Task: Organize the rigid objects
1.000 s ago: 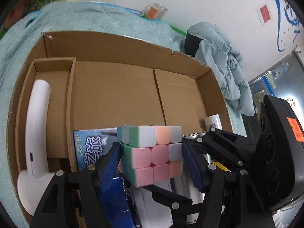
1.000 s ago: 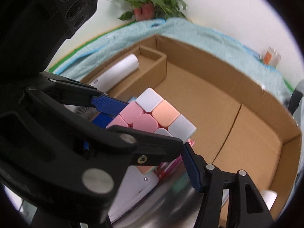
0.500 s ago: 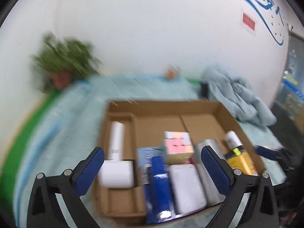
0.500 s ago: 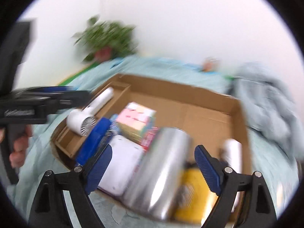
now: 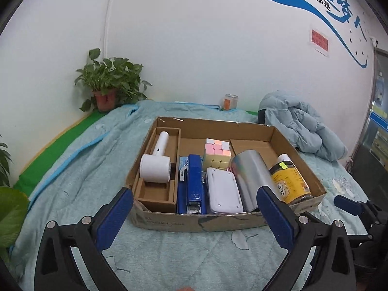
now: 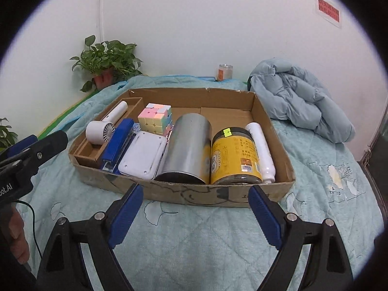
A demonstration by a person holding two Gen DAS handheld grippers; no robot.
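Left wrist view: the left gripper [image 5: 194,208] is spread wide with nothing in it, tipped down before the cardboard box [image 5: 298,146]. The right gripper [image 6: 195,205] is spread and bare too. The puzzle cube [image 5: 216,154] sits in the box beside the blue stapler [image 5: 194,181].

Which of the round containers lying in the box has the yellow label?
The jar with the black lid, between the plain silver can and the white tube by the box's right wall.
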